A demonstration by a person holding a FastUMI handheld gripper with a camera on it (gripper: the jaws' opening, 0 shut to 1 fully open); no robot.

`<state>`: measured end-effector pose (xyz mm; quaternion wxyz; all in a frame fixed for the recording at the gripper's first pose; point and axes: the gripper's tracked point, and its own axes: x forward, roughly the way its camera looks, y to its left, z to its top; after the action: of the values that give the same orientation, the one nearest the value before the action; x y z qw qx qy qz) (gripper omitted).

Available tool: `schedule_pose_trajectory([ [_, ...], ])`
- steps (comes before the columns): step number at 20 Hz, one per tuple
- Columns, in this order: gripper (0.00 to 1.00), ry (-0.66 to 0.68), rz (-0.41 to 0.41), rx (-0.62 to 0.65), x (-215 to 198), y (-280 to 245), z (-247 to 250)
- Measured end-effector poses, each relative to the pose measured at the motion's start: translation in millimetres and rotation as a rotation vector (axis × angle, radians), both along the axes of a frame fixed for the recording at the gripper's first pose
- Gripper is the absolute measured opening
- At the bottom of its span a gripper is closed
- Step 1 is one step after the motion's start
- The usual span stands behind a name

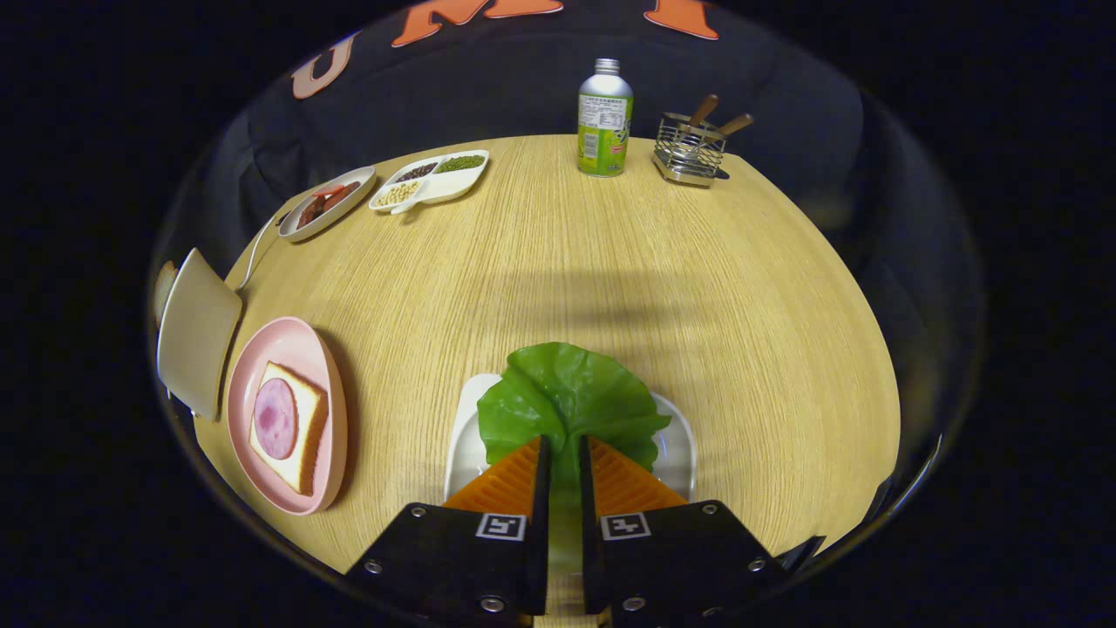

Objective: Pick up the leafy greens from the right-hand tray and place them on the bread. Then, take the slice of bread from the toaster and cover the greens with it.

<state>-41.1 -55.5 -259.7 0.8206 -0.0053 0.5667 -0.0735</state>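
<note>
My gripper (pixel 558 453) has its two orange fingers (pixel 514 480) pulled close, pinching the stem end of the green leaf (pixel 567 397) between them. The leaf sits over a white tray (pixel 680 445) on the wood table (pixel 610 279), and it hides most of that tray. Left of the leaf is a pink plate (pixel 323 392) with bread (pixel 305 436) on it, and a round pink slice of ham (pixel 275 419) lies on the bread. Just past the plate, further left from the leaf, is a beige toaster (pixel 196 331) with a bit of toast (pixel 163 288) showing at its far side. Nothing stands on the table between the leaf and the plate. Far beyond the leaf are a dish of sausages (pixel 327 205), a white dish of beans (pixel 432 179), a bottle (pixel 604 118) and a wire basket (pixel 690 150) with wooden handles.
</note>
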Motion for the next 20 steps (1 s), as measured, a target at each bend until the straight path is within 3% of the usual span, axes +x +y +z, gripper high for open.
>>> schedule_pose_trajectory([
  [4, 0.06, -0.046, -0.053, 0.098, 2.9, 3.0, 8.3],
  [12, 0.06, -0.206, -0.061, 0.221, 20.3, 27.2, 52.7],
  [20, 0.06, -0.275, 0.096, 0.32, 34.9, 101.6, 88.0],
])
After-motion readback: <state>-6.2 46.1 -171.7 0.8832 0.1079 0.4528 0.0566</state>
